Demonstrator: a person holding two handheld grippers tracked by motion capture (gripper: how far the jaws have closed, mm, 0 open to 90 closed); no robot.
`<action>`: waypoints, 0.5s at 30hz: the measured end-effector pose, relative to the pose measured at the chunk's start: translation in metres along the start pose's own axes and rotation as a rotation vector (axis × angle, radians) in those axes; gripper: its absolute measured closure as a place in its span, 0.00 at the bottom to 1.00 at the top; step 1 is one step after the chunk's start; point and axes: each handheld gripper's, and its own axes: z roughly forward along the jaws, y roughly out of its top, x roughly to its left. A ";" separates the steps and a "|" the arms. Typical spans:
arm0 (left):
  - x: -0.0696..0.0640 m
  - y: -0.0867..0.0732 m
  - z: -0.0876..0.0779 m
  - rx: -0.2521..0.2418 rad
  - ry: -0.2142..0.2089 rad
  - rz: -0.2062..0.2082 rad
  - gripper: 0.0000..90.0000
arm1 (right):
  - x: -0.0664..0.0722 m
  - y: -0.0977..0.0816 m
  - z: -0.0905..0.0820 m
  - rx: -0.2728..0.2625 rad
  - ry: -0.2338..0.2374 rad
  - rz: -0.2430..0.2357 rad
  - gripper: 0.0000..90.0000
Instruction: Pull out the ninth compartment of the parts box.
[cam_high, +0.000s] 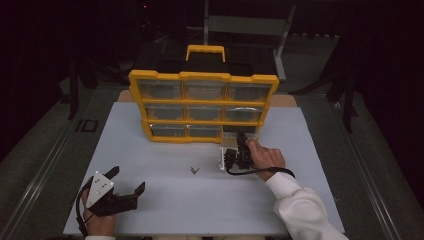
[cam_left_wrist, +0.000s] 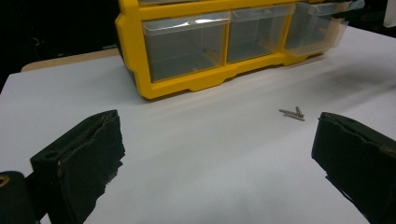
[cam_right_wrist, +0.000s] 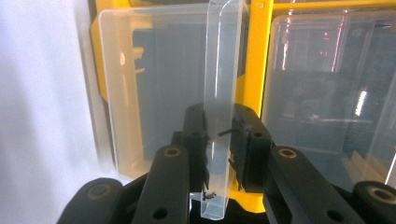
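A yellow organizer (cam_high: 202, 77) with clear drawers stands upright at the back of the white tabletop (cam_high: 165, 210). My right gripper (cam_high: 242, 140) reaches to its bottom-right corner. In the right gripper view the gripper (cam_right_wrist: 219, 126) is shut on the thin front lip of a clear drawer (cam_right_wrist: 219, 70). The left gripper view shows that drawer (cam_left_wrist: 317, 28) sticking out a little from the frame. Two small screws (cam_high: 194, 170) lie loose mid-table, also seen as screws (cam_left_wrist: 293, 113) ahead of the left jaws. My left gripper (cam_high: 128, 178) rests open at the near left, nothing between its fingers (cam_left_wrist: 84, 158).
The organizer's yellow carry handle (cam_high: 205, 51) stands up behind it. Dark floor and stand legs surround the table. Bare white surface lies between the left gripper and the organizer (cam_left_wrist: 187, 84). A white sleeve (cam_high: 300, 205) crosses the near right corner.
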 end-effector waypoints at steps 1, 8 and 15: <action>0.000 0.000 0.000 0.000 0.000 0.000 0.03 | 0.000 0.000 -0.001 0.003 0.001 -0.003 0.85; 0.000 0.000 0.000 0.000 0.000 -0.001 0.03 | 0.002 -0.001 -0.006 -0.005 -0.003 0.000 0.85; 0.000 0.000 0.000 -0.001 0.001 -0.002 0.03 | 0.004 -0.001 -0.010 -0.008 -0.005 -0.001 0.85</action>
